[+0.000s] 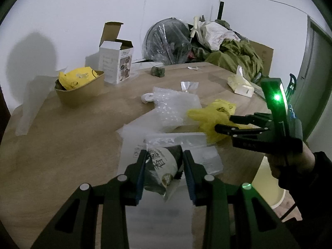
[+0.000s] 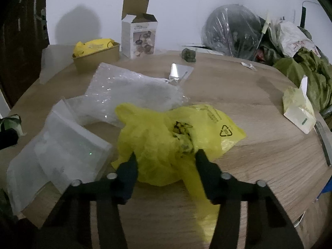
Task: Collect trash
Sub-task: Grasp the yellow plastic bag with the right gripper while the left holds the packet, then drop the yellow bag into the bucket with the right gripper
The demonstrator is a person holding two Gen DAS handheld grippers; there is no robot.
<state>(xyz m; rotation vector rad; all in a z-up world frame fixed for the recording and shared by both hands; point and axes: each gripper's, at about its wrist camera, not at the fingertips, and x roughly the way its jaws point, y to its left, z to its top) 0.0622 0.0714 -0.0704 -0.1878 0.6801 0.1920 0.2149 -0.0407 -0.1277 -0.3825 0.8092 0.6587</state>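
Observation:
My left gripper [image 1: 164,155] is shut on a dark printed snack wrapper [image 1: 164,166], held above clear plastic bags [image 1: 186,143] on the wooden table [image 1: 62,134]. My right gripper [image 2: 165,157] is open, its fingers on either side of a crumpled yellow plastic bag [image 2: 166,137] that lies on the table; it also shows in the left wrist view [image 1: 223,123], with the yellow bag [image 1: 209,114] between its fingers. A bubble-wrap sheet [image 2: 128,89] and clear flat bags [image 2: 62,145] lie left of the yellow bag.
A brown paper tub [image 1: 81,91] holding yellow wrapping stands at the back left beside an open white carton [image 1: 116,62]. A tissue pack [image 2: 298,108], a small clear sleeve [image 2: 180,70] and a dark lump [image 2: 188,55] lie on the table. A wrapped fan and green cloth pile up behind [image 1: 207,41].

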